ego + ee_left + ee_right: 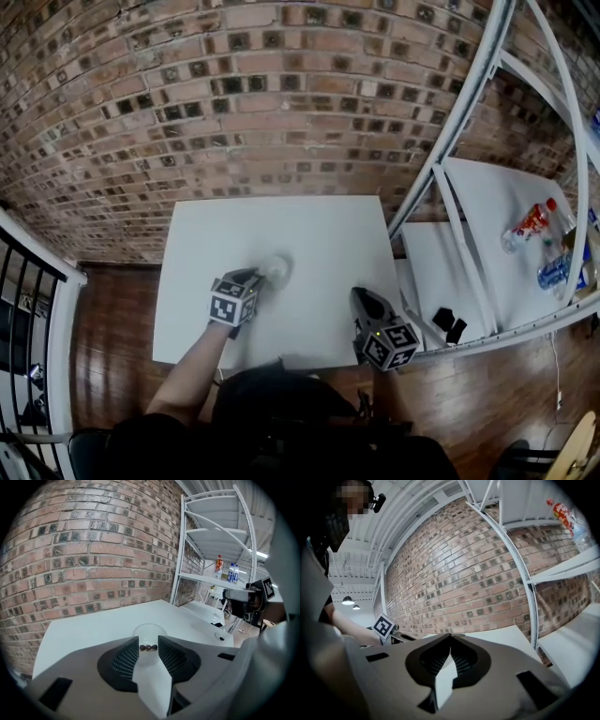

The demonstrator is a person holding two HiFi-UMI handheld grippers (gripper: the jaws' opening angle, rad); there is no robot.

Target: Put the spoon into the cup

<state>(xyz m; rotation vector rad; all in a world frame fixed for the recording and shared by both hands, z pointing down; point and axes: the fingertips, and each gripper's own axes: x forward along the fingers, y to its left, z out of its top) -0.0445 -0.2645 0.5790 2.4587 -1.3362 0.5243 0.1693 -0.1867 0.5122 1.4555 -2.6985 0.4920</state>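
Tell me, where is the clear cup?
In the head view, the clear cup stands near the middle of the white table, between the left gripper's jaws.

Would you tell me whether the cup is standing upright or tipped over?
Upright: the cup rests on the table, its round rim facing up.

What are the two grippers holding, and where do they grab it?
The left gripper pinches the clear cup by its sides. The right gripper is shut, holding nothing.
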